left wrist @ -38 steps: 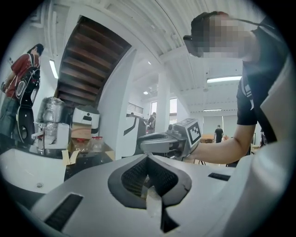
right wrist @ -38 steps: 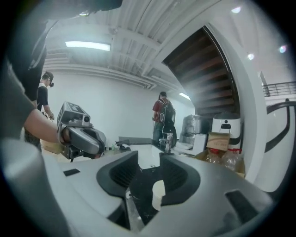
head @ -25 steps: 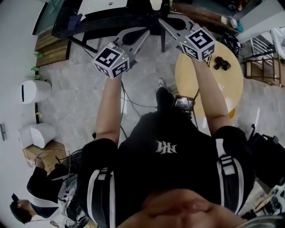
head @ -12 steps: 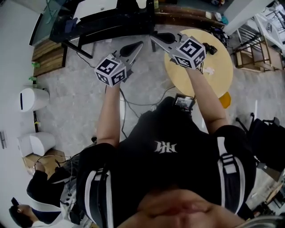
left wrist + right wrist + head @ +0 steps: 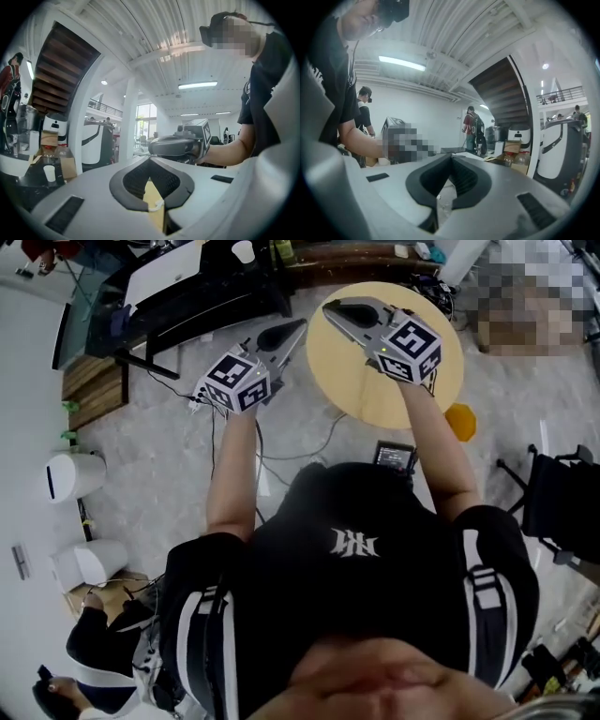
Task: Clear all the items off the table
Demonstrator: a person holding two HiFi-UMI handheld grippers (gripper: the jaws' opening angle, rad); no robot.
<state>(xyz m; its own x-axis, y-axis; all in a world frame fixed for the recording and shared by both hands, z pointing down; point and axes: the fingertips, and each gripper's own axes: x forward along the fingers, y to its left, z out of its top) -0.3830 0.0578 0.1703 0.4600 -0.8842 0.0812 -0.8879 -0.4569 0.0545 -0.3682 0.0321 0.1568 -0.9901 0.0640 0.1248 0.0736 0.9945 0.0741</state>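
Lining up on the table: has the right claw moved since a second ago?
Yes. The right claw sat off the left edge of the round yellow table; now it is over the tabletop.

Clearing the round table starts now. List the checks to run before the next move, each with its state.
1. Left gripper empty: ok, fingers together on nothing.
2. Right gripper empty: ok, fingers shut, nothing between them.
3. Right gripper above the round table: ok.
4. Left gripper above the table: not ok, it is beside the edge, over the floor.
5. Items on the table: cannot tell. The visible top looks bare, but the right gripper covers part.
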